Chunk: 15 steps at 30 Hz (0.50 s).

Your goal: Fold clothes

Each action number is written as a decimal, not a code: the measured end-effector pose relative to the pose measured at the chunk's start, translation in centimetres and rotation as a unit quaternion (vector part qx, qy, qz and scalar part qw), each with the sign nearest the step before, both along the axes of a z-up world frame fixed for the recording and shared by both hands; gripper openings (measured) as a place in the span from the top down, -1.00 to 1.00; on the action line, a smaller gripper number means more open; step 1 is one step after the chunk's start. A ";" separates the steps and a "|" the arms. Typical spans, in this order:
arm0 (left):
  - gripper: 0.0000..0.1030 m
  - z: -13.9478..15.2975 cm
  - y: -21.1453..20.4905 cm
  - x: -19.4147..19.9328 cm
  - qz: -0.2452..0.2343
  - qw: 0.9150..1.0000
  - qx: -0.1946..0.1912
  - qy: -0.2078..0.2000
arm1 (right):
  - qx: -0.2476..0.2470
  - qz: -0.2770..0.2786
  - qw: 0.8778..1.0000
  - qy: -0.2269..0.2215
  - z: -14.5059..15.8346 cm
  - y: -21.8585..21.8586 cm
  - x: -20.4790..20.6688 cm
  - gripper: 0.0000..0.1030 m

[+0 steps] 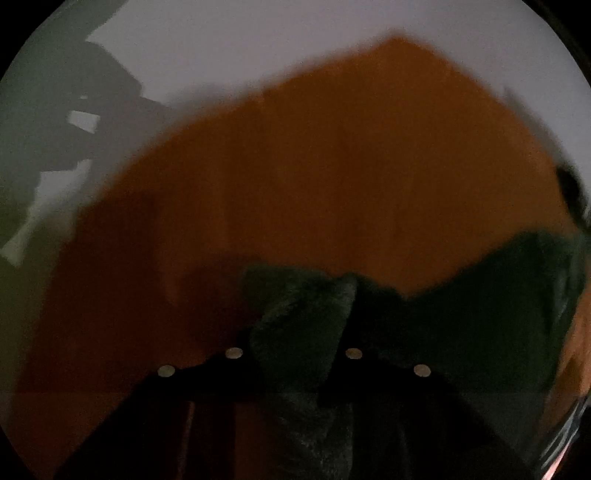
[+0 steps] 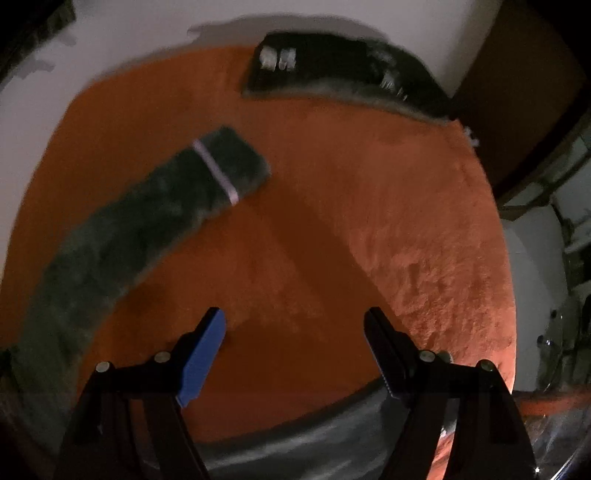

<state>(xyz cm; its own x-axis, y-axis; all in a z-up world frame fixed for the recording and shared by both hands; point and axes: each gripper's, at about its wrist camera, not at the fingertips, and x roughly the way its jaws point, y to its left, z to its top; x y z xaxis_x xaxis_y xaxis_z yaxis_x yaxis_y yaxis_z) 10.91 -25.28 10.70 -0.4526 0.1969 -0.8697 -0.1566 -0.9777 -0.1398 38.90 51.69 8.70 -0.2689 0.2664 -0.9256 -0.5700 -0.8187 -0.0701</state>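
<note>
A dark green fuzzy garment lies on an orange blanket. In the right wrist view its sleeve, with a white stripe near the cuff, stretches from the left edge toward the middle. My right gripper is open and empty above bare blanket, right of the sleeve. In the left wrist view my left gripper is shut on a bunched fold of the dark green garment, which also spreads to the right. The view is dim and blurred.
A second dark folded cloth lies at the blanket's far edge. White floor surrounds the blanket. Furniture and clutter stand at the right. A grey surface shows at the blanket's near edge.
</note>
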 end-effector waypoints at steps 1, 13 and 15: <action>0.59 1.4 -0.2 -0.1 -0.002 1.000 0.006 0.021 | 0.010 -0.003 1.000 0.009 1.0 -0.4 -0.2 -0.48; -0.03 0.6 -2.6 5.0 -0.049 0.998 0.037 -0.001 | -0.001 0.048 0.997 0.054 5.9 -10.1 4.7 -0.48; -0.08 1.5 -4.8 8.1 -0.054 0.997 0.055 0.012 | -0.016 0.057 0.996 0.068 6.9 -12.5 7.5 -0.48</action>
<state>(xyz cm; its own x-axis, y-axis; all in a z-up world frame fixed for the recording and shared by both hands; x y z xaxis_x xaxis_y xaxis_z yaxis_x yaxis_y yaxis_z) 19.04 -30.10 12.15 -0.4437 0.3391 -0.8295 -0.2641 -0.9340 -0.2405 46.41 39.16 15.61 -0.4198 0.1981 -0.8857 -0.4751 -0.8795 0.0285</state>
